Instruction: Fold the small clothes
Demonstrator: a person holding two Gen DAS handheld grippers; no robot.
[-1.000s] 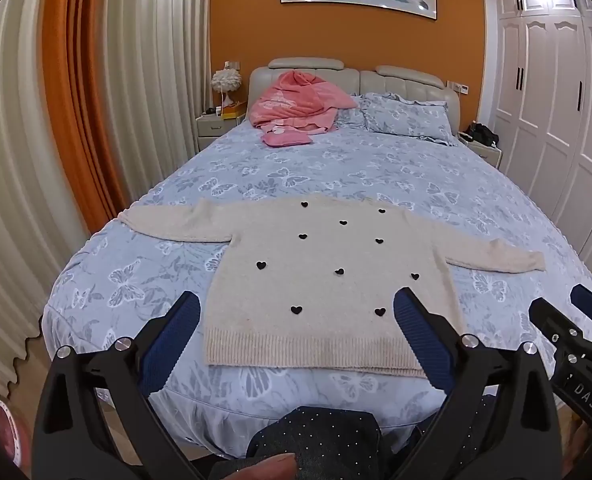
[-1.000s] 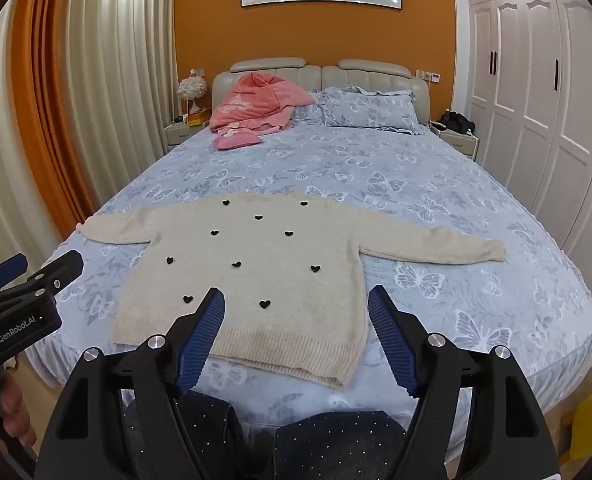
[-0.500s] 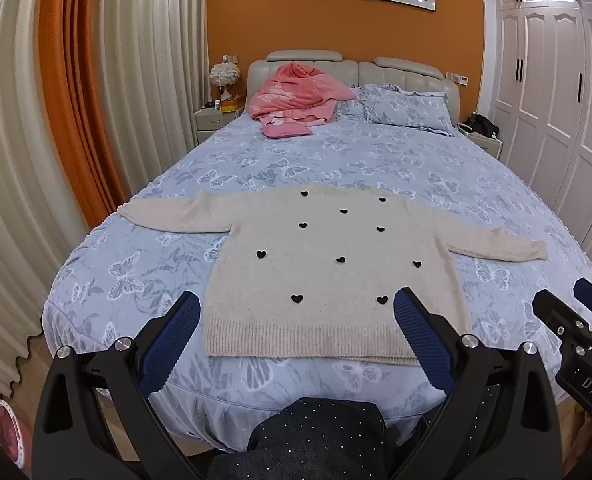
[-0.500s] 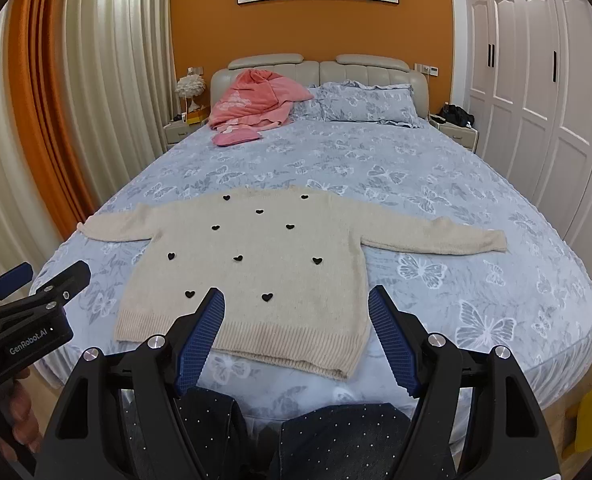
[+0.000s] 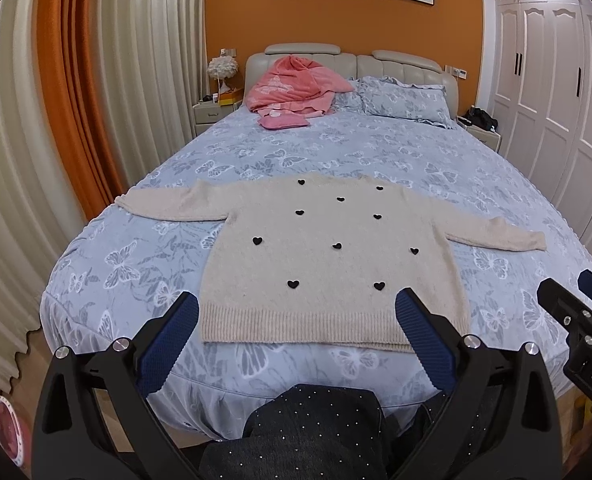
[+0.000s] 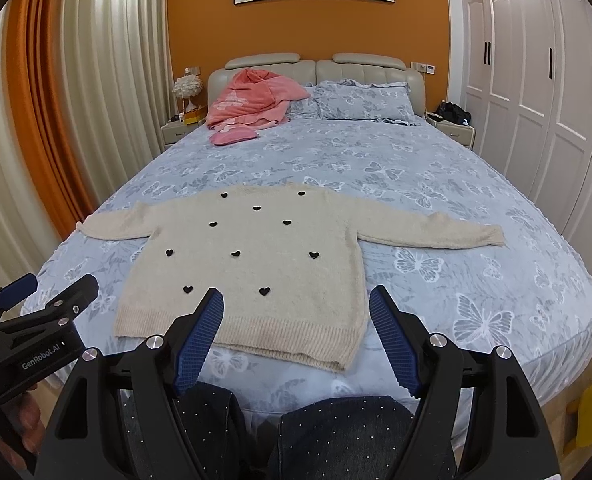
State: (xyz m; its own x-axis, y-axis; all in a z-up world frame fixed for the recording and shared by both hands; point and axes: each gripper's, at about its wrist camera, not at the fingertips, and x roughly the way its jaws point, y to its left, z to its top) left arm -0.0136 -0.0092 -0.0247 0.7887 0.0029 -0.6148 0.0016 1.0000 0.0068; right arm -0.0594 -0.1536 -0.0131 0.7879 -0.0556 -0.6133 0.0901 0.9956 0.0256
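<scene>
Cream sweater [image 5: 327,256] lies flat on bed [image 5: 335,148], sleeves out; left gripper [image 5: 296,308] and right gripper [image 6: 296,304] both spread, holding nothing

Fuzzy knit sweater [image 5: 327,256] lies on smooth printed cotton bedspread [image 5: 375,156].

Your left gripper [image 5: 296,316] eased a little forward and down toward the bed [image 5: 136,248], so the cream sweater [image 5: 327,256] slid toward 12 o'clock in its view. Its hem cleared the fingertips [image 5: 405,300].
</scene>
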